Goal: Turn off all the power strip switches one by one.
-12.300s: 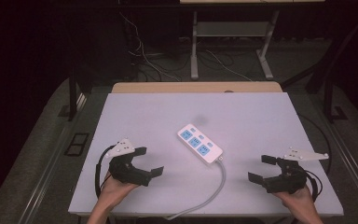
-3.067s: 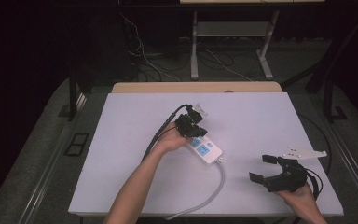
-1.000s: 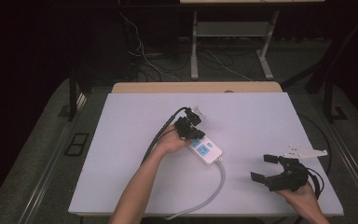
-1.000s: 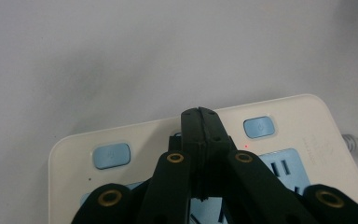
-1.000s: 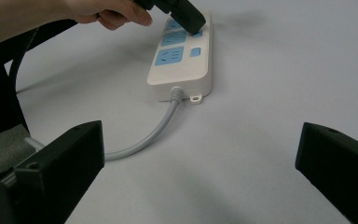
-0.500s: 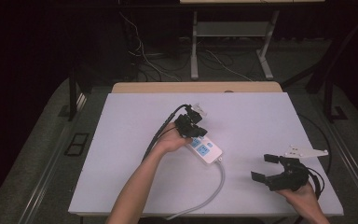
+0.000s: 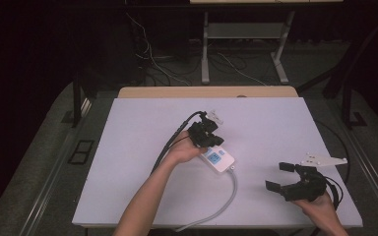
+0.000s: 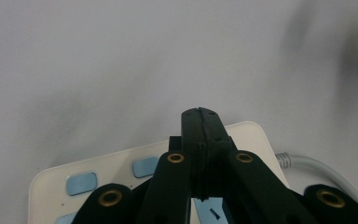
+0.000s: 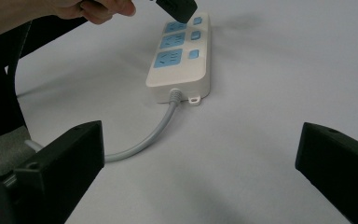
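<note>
Power strip [image 7: 218, 157] lies mid-table: rigid, light, slick plastic; its stiff cord [image 7: 226, 199] will drag. Your left gripper [image 7: 207, 132], clenched empty, hovers over its far end. Right gripper [image 7: 281, 176] gapes, well right of the strip. Grip across its narrow sides.

Bare white table [image 7: 128, 162] lying open left of the power strip [image 7: 218, 159], its grey cord [image 7: 226, 201] curving across the near middle, right gripper [image 7: 280, 177] sitting well apart
</note>
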